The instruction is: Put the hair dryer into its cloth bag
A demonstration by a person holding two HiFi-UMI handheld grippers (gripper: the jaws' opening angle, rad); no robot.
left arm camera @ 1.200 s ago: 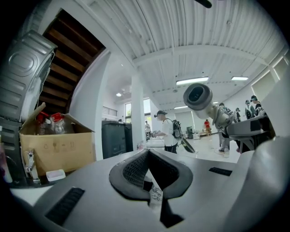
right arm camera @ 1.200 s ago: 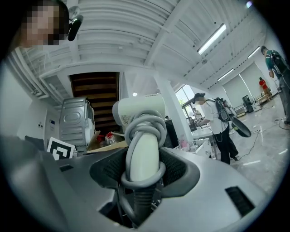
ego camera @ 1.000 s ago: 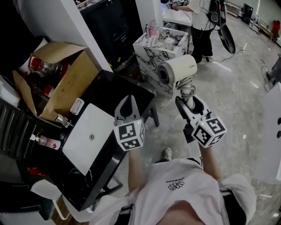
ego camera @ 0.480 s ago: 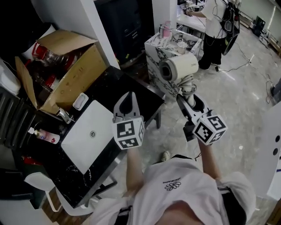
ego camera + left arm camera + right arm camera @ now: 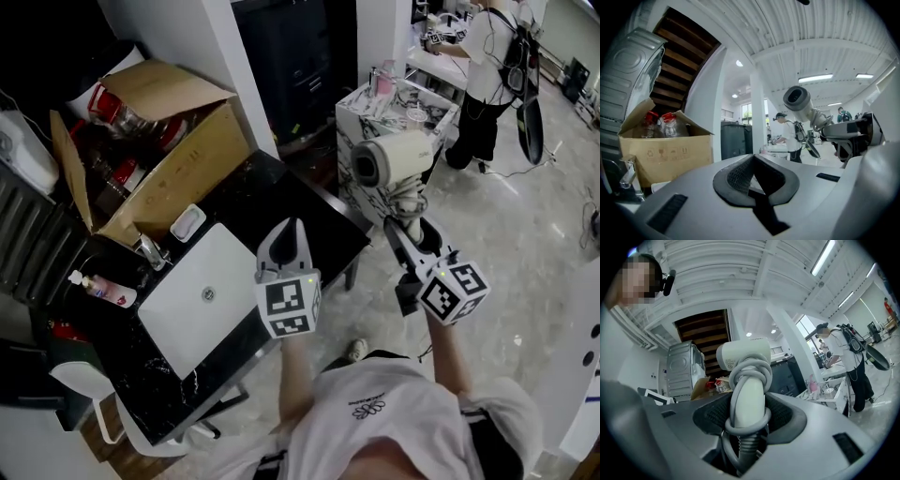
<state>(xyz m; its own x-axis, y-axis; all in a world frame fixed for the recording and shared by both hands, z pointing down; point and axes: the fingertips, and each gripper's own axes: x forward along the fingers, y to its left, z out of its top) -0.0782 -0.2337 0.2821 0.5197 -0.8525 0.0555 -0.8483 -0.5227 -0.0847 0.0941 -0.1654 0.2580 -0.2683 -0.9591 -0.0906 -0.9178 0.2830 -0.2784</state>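
I had the right gripper [image 5: 405, 228] clamped round the cord-wrapped handle of the hair dryer [image 5: 394, 157], barrel clear for bagging — the left gripper [image 5: 286, 234] sat closed, empty.

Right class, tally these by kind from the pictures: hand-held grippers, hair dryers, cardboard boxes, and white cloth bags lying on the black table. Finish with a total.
grippers: 2 (left gripper, right gripper)
hair dryer: 1
cardboard box: 1
white cloth bag: 1
Total: 5
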